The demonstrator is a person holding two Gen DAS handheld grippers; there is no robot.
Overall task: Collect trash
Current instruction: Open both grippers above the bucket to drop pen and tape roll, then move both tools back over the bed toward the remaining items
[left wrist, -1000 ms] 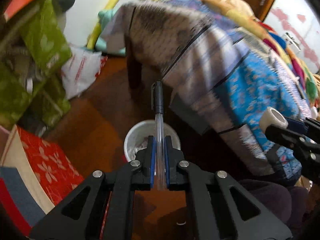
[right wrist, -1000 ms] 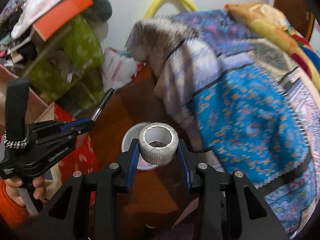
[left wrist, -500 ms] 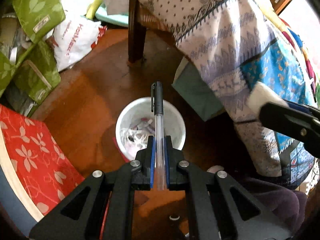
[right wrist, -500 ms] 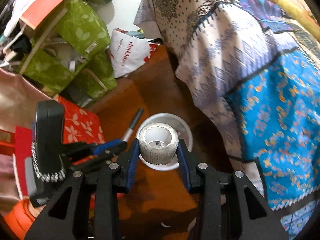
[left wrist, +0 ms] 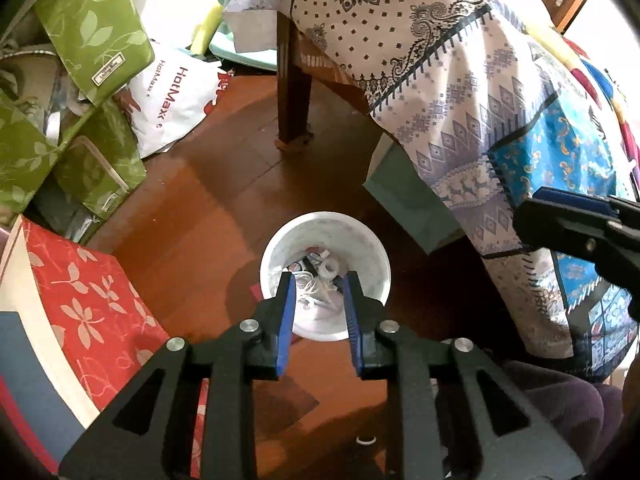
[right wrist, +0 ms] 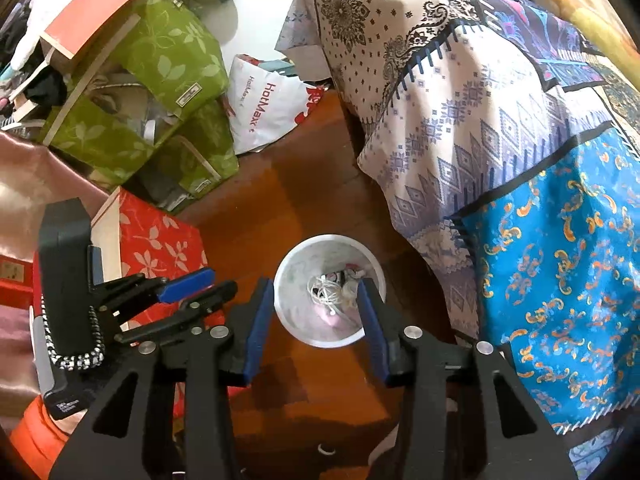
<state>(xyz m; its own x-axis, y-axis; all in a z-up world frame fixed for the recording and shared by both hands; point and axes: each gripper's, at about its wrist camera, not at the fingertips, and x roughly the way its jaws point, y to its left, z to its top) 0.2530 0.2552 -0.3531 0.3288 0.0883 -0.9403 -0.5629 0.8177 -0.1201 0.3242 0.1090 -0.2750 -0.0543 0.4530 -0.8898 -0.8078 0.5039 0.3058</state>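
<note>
A white round trash bin (left wrist: 276, 256) stands on the wooden floor, holding white cords, a tape roll and other scraps. It also shows in the right wrist view (right wrist: 290, 268). My left gripper (left wrist: 319, 280) is open and empty, directly above the bin's near rim. My right gripper (right wrist: 315, 290) is open and empty, also above the bin. The left gripper shows at the left of the right wrist view (right wrist: 200, 286); the right gripper shows at the right edge of the left wrist view (left wrist: 568, 220).
A table draped in a patterned cloth (left wrist: 460, 80) stands to the right, its wooden leg (left wrist: 294, 92) behind the bin. Green bags (left wrist: 80, 80), a white HotMax bag (left wrist: 176, 92) and a red floral box (left wrist: 80, 288) crowd the left.
Both grippers have opened. The pen has left my left gripper and the tape roll has left my right gripper. Both grippers have tipped down over the bin.
</note>
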